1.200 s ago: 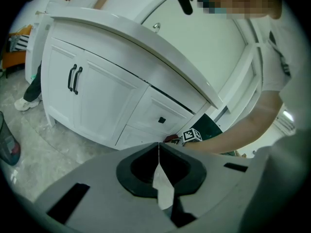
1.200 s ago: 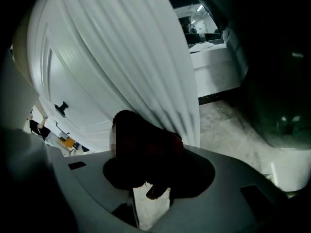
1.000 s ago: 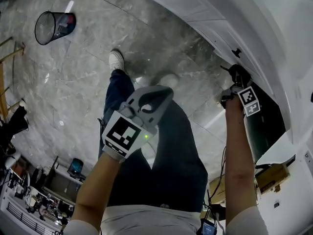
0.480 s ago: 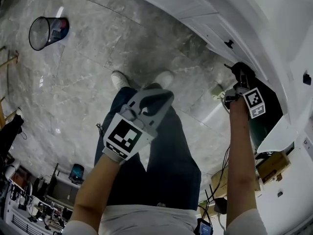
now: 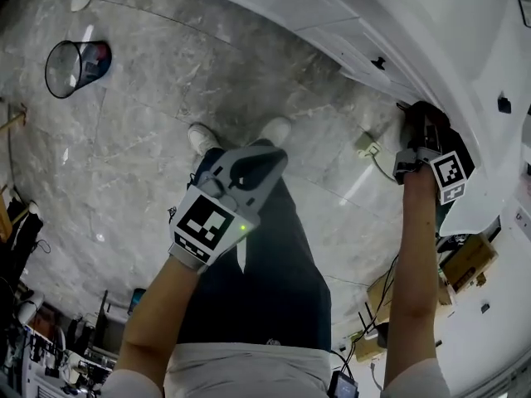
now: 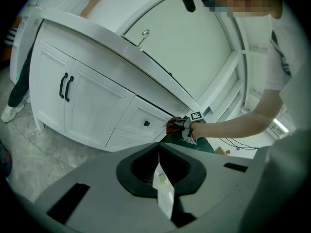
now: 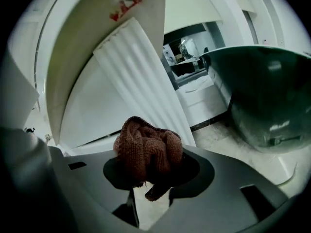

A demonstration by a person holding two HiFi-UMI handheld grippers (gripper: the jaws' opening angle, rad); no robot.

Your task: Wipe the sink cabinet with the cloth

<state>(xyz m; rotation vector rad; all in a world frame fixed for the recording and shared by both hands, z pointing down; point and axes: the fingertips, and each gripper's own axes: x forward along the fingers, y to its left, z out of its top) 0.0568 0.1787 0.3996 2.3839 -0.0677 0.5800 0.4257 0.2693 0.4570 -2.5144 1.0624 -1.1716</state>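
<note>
The white sink cabinet (image 6: 82,106) with black handles and a curved countertop fills the left gripper view; in the head view the sink cabinet (image 5: 348,23) runs along the top right. A bunched reddish-brown cloth (image 7: 148,154) sits in my right gripper (image 7: 150,178), shut on it, close to a white fluted panel (image 7: 141,76) of the cabinet. In the head view my right gripper (image 5: 423,135) is up against the cabinet's lower right end. My left gripper (image 5: 245,168) hangs in front of the person's legs, jaws shut and holding nothing. From the left gripper view the cloth (image 6: 174,125) shows as a small red-brown lump.
A dark green bin (image 7: 262,96) stands right of the cabinet end. A mesh waste basket (image 5: 75,65) stands on the grey marble floor at far left. A plug and cable (image 5: 369,148) lie on the floor near the cabinet. The person's shoes (image 5: 203,138) are below.
My right gripper with the cloth has shifted right and slightly down along the cabinet's edge. The head view has panned, so the basket has slid left. My left gripper has stayed roughly in place.
</note>
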